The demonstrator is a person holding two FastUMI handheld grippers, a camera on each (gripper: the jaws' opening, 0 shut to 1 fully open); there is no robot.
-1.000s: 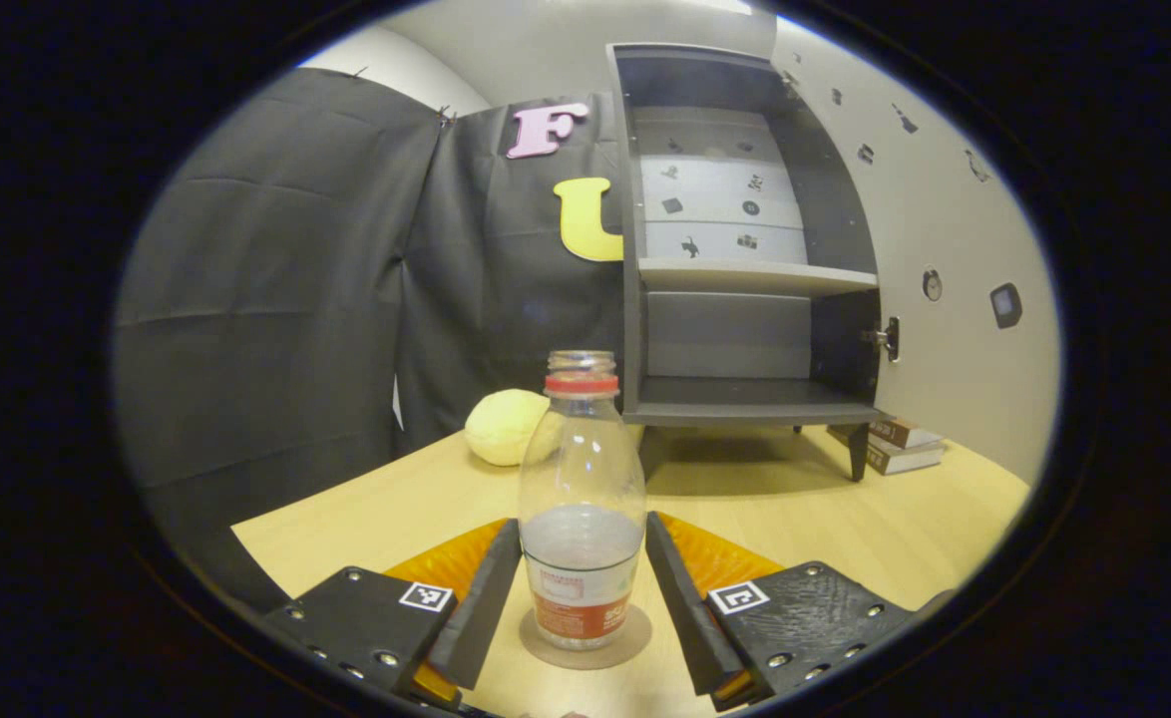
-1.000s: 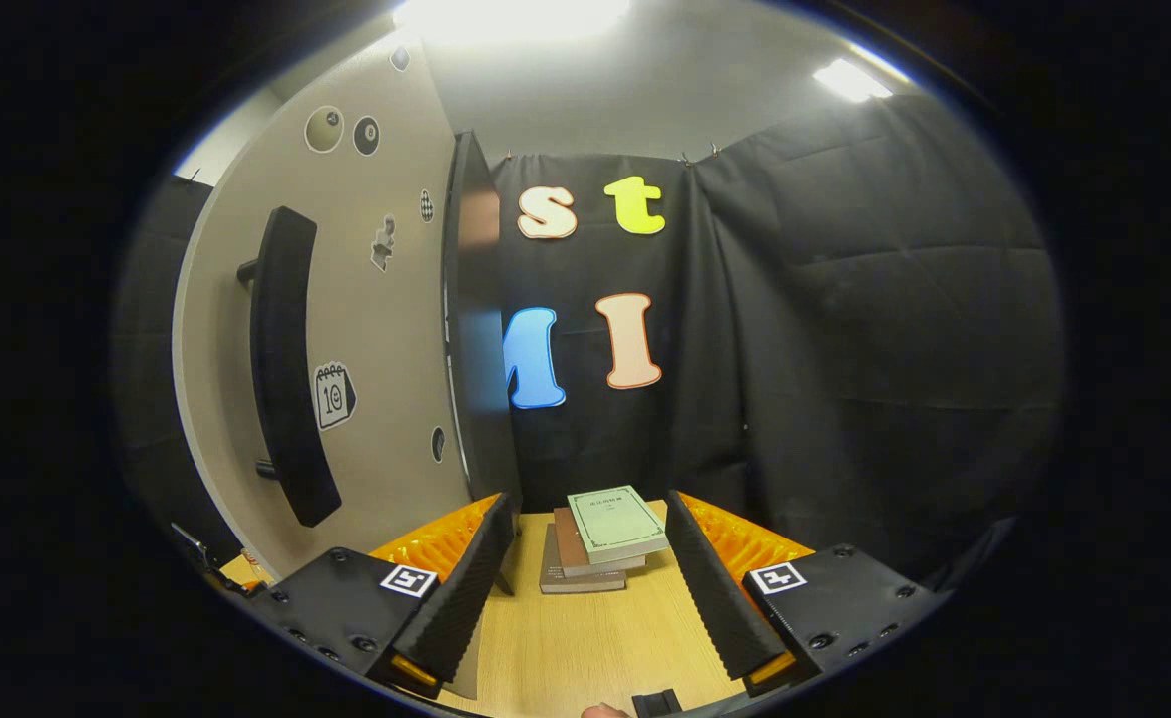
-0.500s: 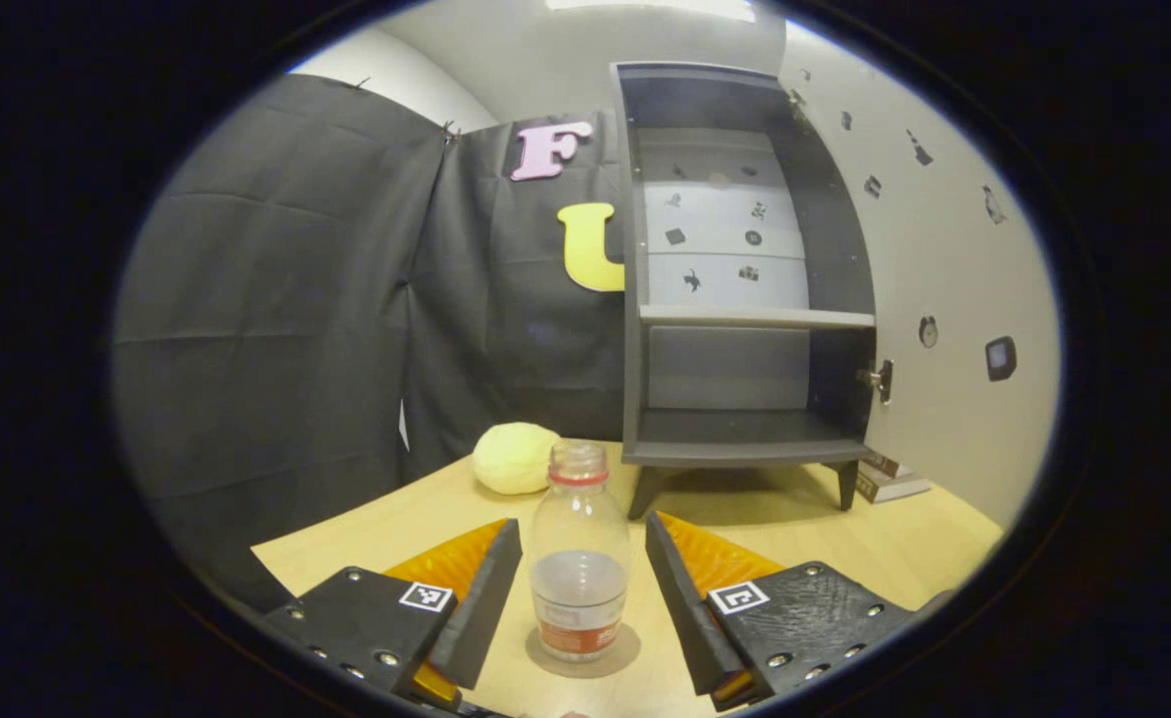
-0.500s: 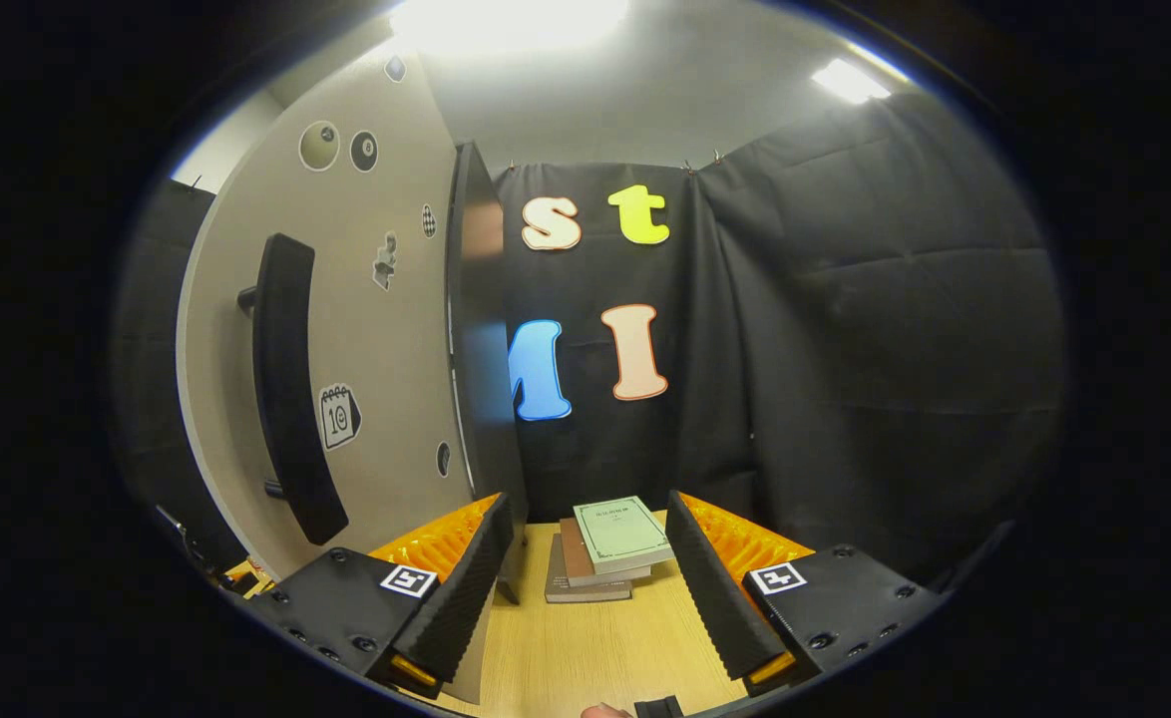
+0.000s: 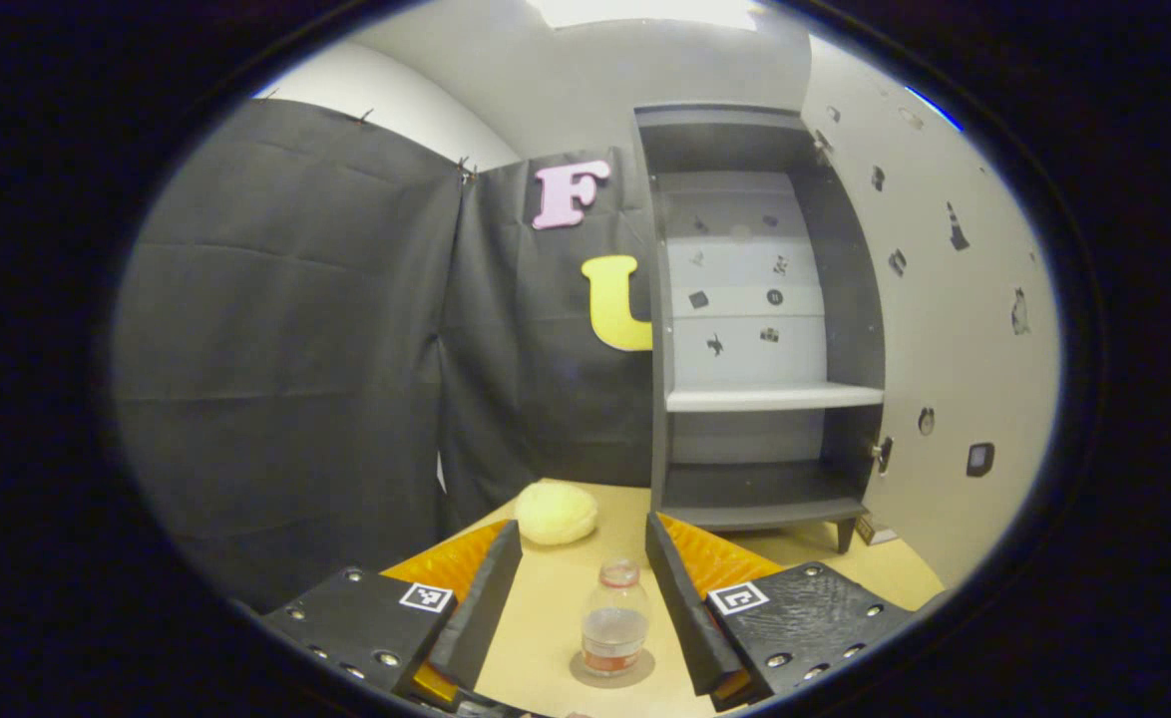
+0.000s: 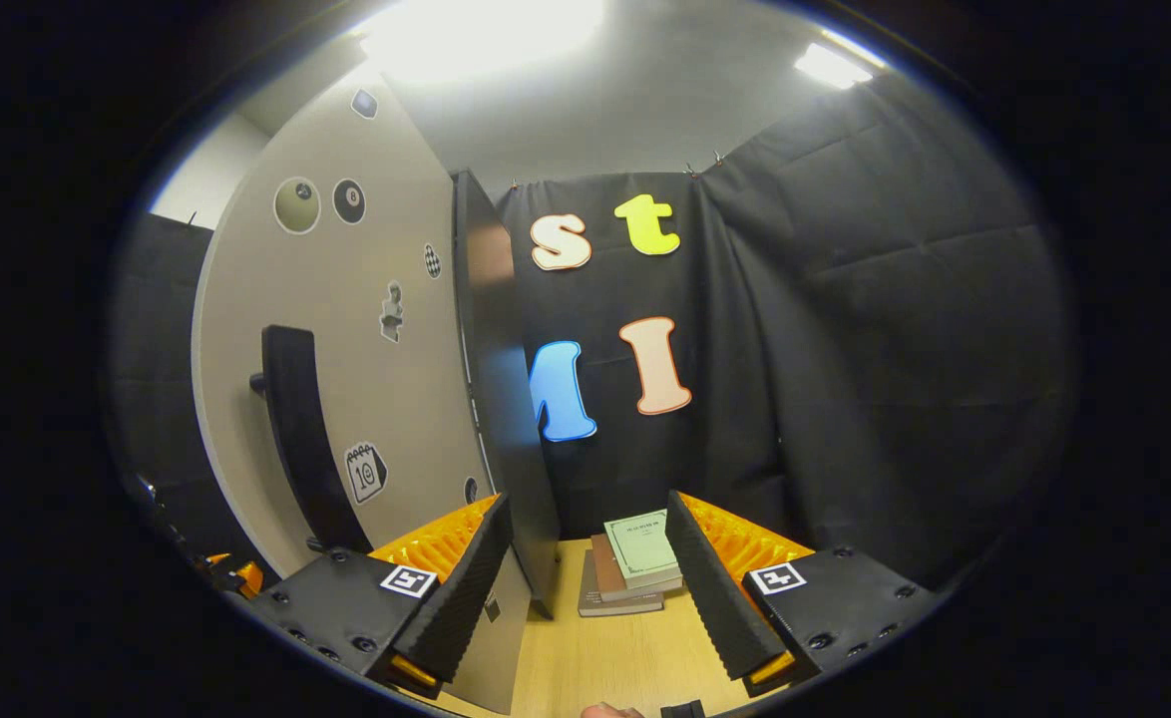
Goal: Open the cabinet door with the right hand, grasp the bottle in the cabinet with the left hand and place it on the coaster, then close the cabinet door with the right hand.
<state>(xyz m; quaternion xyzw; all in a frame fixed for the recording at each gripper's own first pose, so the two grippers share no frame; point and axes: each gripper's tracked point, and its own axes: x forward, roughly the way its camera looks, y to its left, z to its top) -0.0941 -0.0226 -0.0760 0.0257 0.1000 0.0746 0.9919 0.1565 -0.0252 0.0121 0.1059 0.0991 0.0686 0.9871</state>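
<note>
Standing open on the table [image 5: 556, 608], the cabinet [image 5: 760, 329] has its door [image 6: 346, 379] swung wide. Left gripper [image 5: 580, 608]: jaws spread, gripping nothing, clear of the bottle [image 5: 613, 630], which stands upright on the coaster [image 5: 612, 669]. Right gripper [image 6: 585, 588]: jaws spread, empty, beside the door edge, books [image 6: 635, 568] ahead.

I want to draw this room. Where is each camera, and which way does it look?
Left gripper view: rides the left gripper, looking at the bottle on its coaster and the open cabinet.
Right gripper view: rides the right gripper, looking at books beside the cabinet door.
Both see the door and table.
</note>
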